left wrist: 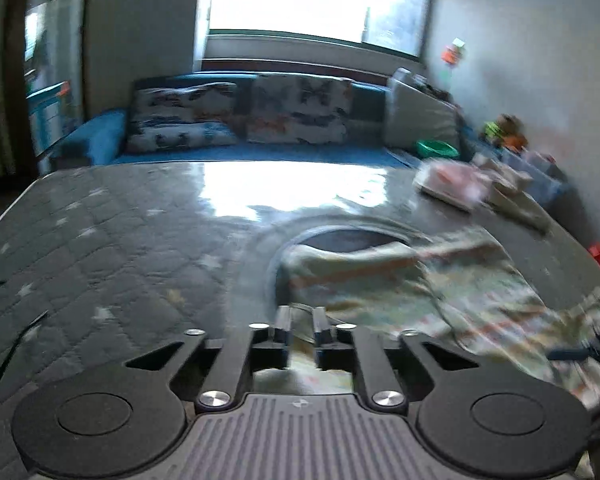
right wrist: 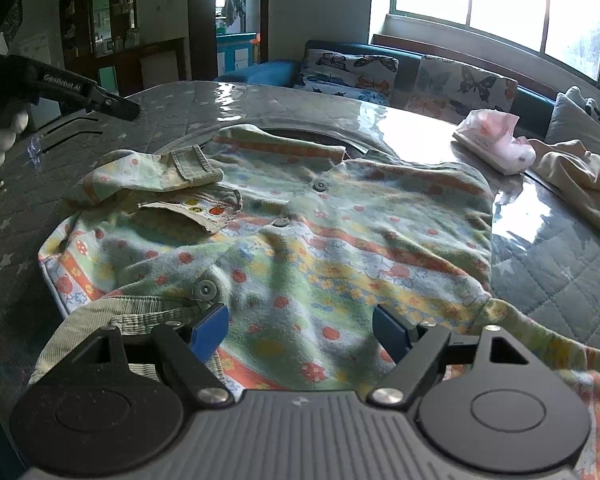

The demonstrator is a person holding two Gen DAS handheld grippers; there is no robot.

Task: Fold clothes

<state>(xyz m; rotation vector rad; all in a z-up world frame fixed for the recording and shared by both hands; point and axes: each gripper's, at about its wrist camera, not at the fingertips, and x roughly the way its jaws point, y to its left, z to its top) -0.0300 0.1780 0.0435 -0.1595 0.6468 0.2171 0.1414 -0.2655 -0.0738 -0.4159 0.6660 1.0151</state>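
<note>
Both claws ready, our right gripper [right wrist: 300, 326] gaping empty over the shirt [right wrist: 300, 240], left gripper [left wrist: 302, 326] nearly closed at nine o'clock, cloth between perhaps, we fold sleeves next.

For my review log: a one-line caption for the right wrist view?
Open right tongs hover over a floral baby garment spread on the quilted table.

One text can be read: "GenRobot.AI", in pale letters along the black body of the left gripper [right wrist: 134, 114], seen in the right wrist view far off to the left of the right gripper's jaws and beyond them. The garment's printed figures carry no legible lettering, and the left wrist view is too blurred to read anything.
</note>
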